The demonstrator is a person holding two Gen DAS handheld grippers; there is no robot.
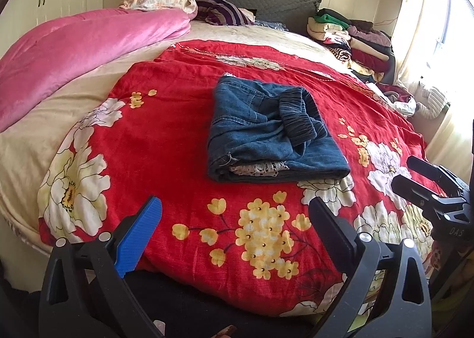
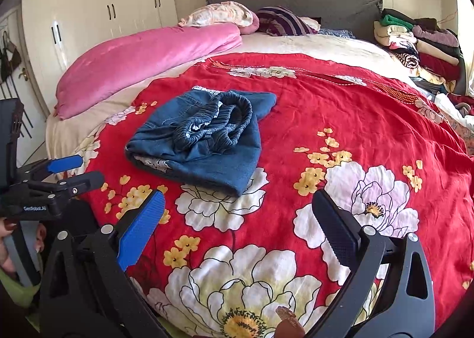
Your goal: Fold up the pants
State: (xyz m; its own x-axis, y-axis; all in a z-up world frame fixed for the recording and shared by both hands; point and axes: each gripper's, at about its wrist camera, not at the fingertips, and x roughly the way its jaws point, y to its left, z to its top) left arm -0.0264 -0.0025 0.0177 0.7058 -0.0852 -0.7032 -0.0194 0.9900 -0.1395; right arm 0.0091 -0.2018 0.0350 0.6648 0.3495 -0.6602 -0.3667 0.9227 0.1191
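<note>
Pants (image 1: 272, 133) folded on red blanket (image 1: 166, 136); left tongs (image 1: 234, 213), right tongs (image 2: 237, 204) wide apart, empty; hanging bags (image 2: 9, 56) right view only.

Dark blue denim pants (image 1: 272, 133) lie on a red blanket (image 1: 177, 136) patterned with white and yellow flowers; beside it, a pink quilt (image 1: 83, 51).

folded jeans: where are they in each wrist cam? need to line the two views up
Left wrist: folded jeans sit just right of centre on the red floral blanket, elastic waistband on top.
Right wrist: folded jeans lie left of centre, above the left gripper at the frame's left edge.
Shared landmark: the pink quilt, up-left of the jeans in both.
</note>
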